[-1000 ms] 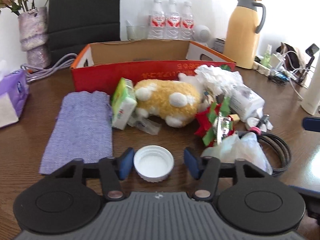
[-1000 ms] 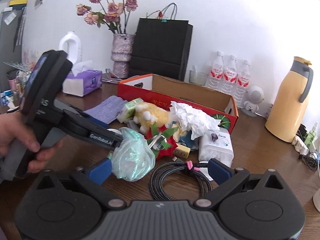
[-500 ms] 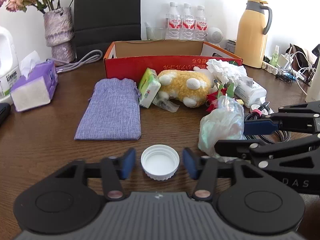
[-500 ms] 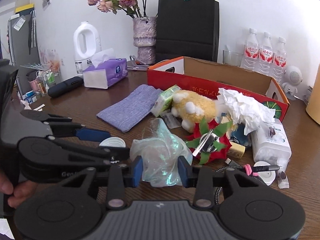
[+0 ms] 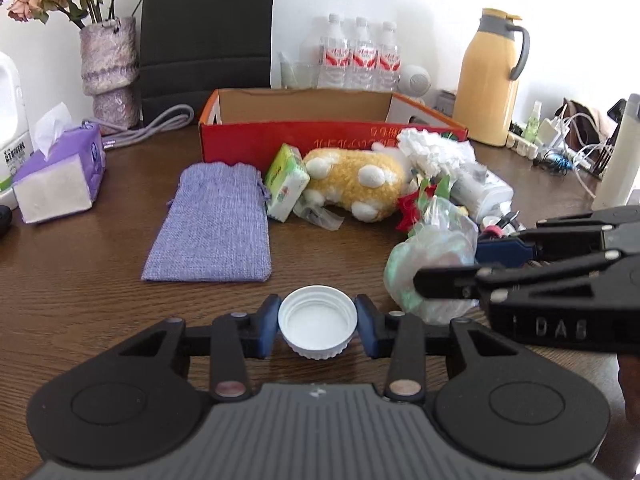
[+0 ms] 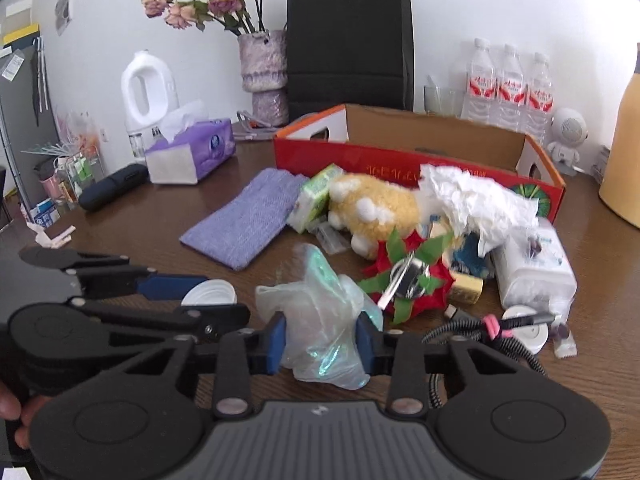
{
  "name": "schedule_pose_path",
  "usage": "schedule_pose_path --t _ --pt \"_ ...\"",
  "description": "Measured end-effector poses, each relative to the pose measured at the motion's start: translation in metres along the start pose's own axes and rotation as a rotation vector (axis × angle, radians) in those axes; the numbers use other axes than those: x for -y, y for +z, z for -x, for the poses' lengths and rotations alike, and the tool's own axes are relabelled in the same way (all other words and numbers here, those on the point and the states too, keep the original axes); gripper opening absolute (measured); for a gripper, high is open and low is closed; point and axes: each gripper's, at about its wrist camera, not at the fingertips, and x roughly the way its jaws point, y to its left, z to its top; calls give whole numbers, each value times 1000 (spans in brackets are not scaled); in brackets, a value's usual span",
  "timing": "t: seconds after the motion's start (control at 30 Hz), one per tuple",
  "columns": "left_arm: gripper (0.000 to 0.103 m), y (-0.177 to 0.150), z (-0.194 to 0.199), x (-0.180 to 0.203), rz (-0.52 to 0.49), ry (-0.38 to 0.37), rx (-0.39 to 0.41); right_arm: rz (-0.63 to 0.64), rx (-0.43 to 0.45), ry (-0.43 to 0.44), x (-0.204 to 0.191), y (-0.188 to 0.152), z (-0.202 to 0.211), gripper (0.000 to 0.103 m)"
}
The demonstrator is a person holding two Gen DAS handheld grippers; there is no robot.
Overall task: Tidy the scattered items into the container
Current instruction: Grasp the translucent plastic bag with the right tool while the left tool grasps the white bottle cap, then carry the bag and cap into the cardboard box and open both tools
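My left gripper [image 5: 317, 325] is shut on a white bottle cap [image 5: 317, 328] low over the brown table. My right gripper [image 6: 320, 338] is shut on a crumpled clear-green plastic bag [image 6: 324, 320], which also shows in the left wrist view [image 5: 434, 264]. The red cardboard box [image 5: 280, 136] stands open at the back, also in the right wrist view [image 6: 360, 160]. In front of it lie a purple cloth pouch [image 5: 216, 224], a green tissue pack [image 5: 286, 186], a yellow plush toy [image 5: 356, 184], crumpled white paper [image 6: 472, 196] and a red-green bow [image 6: 412, 276].
A purple tissue box [image 5: 60, 176], vase [image 5: 108, 72] and black paper bag [image 5: 208, 32] stand at the back left. Water bottles [image 5: 360, 56] and a yellow thermos [image 5: 492, 76] stand behind the box. A black braided cable [image 6: 480, 336] and white wipes pack [image 6: 536, 268] lie right.
My left gripper has shut on the white cap. My right gripper has shut on the plastic bag and both have drawn back from the pile.
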Motion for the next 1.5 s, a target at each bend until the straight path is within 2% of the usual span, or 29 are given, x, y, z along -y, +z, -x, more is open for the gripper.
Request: schedule_pose_path --t 0.07,0.17,0.27,0.37,0.43,0.53,0.63,0.77,0.9,1.03,1.17,1.23,1.3,1.43,1.5 --pt "41 10 8 -4 5 4 37 -6 53 -9 -1 11 13 30" --pt "41 42 17 -14 18 16 126 -12 162 -22 8 35 36 30" --pt "41 95 12 -27 42 9 216 -22 235 -54 32 72 47 30" --pt "41 162 -14 -33 -5 56 264 -24 271 -124 67 123 46 30" --pt "41 205 -38 -37 -18 47 244 -47 269 -146 95 165 39 30" --pt "41 261 -80 -47 -19 81 195 -94 238 -183 136 222 21 30" --pt "41 290 -125 -57 -2 116 116 -128 132 -184 171 263 -12 31" --pt "41 283 -191 -65 54 106 -36 -143 -75 -192 202 280 -81 31" --pt "41 262 -249 -59 11 180 -145 -158 -277 -244 224 266 -161 31" --pt "41 253 -284 -55 -39 230 -215 -162 -389 -288 241 247 -216 31" --pt "41 242 -299 -56 -58 209 -254 -92 -423 -306 233 231 -245 33" --pt "43 242 -301 -61 -18 188 -277 -33 -413 -329 224 228 -253 37" --pt "45 243 -298 -64 8 184 -264 -16 -409 -348 224 229 -256 47" --pt "61 250 -284 -61 -3 204 -249 -33 -395 -337 225 241 -243 49" --pt "69 259 -268 -61 4 187 -231 -54 -371 -318 225 252 -226 51"
